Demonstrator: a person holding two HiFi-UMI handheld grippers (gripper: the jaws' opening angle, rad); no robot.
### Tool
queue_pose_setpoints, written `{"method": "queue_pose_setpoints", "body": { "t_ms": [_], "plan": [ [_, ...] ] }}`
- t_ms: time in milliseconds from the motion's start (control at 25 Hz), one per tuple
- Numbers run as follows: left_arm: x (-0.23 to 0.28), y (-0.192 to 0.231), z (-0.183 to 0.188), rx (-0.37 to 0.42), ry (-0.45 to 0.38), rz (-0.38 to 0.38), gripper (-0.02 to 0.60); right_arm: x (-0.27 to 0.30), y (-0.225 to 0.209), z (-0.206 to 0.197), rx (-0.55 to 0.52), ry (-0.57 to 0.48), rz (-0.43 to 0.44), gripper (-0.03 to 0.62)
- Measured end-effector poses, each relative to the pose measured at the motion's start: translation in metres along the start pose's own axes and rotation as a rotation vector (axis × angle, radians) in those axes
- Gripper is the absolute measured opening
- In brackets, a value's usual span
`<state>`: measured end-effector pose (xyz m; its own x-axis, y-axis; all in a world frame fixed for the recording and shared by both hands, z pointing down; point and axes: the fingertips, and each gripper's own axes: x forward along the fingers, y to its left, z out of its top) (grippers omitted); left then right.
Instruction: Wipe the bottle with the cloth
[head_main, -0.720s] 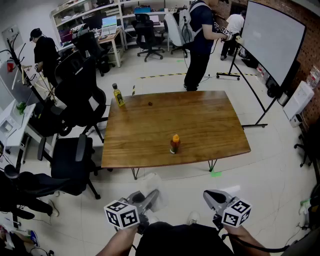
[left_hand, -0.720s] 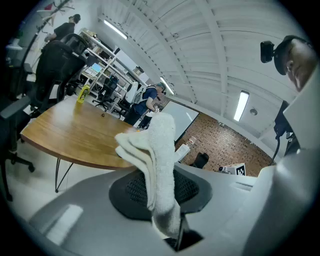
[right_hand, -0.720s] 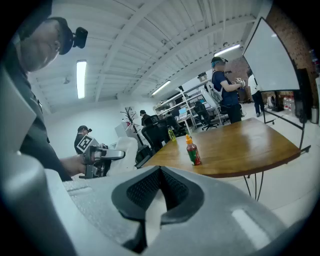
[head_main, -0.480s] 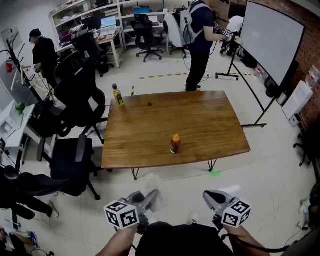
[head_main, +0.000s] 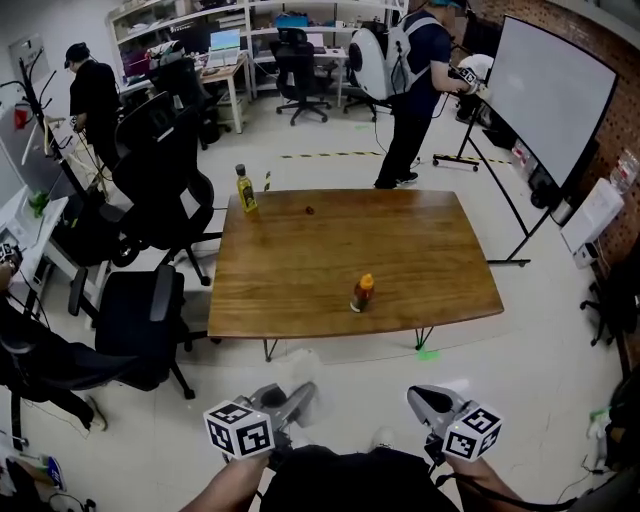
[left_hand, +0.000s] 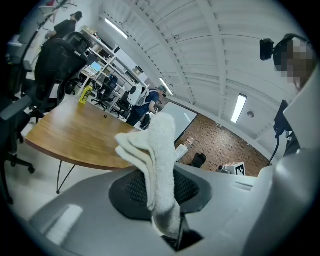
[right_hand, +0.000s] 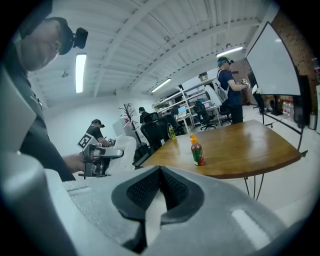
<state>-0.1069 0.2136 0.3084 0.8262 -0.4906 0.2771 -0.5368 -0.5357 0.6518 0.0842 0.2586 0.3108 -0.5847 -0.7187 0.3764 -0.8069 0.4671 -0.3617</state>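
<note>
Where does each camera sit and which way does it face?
Head view: on the person's head, facing steeply down at the wooden table and sauce bottle; the left claw and right claw show at the bottom.
Left gripper view: on the left claw, facing along jaws shut on the white cloth toward the table; the person's head-mounted camera shows upper right.
Right gripper view: on the right claw, facing along shut jaws toward the bottle; the left hand shows at left.
Shared: head and right gripper views both show the bottle.
</note>
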Motion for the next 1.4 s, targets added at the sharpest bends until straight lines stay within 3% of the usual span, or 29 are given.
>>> {"method": "queue_pose_setpoints", "body": {
  "t_ms": [400, 760, 880, 1040, 1200, 1400],
  "plan": [
    [-0.026, 0.044, 0.019, -0.062, -0.044, 0.021, 0.100, 0.039, 0.010, 0.023, -0.078, 0.020, -0.016, 0.022],
    [0.026, 0.061, 0.041, -0.120, -0.122, 0.086, 0.100, 0.123, -0.098, 0.085, -0.394, 0.075, 0.013, 0.098],
    [0.053, 0.065, 0.053, -0.175, -0.172, 0.121, 0.100, 0.167, -0.126, 0.101, -0.506, 0.090, 0.091, 0.117],
    [0.092, 0.072, 0.062, -0.303, -0.260, 0.130, 0.100, 0.214, -0.132, 0.111, -0.624, 0.089, 0.302, 0.149],
    [0.126, 0.079, 0.062, -0.341, -0.308, 0.192, 0.100, 0.233, -0.138, 0.102, -0.641, 0.123, 0.449, 0.147],
    [0.136, 0.088, 0.064, -0.371, -0.369, 0.259, 0.100, 0.241, -0.134, 0.096, -0.648, 0.105, 0.549, 0.146]
  ]
}}
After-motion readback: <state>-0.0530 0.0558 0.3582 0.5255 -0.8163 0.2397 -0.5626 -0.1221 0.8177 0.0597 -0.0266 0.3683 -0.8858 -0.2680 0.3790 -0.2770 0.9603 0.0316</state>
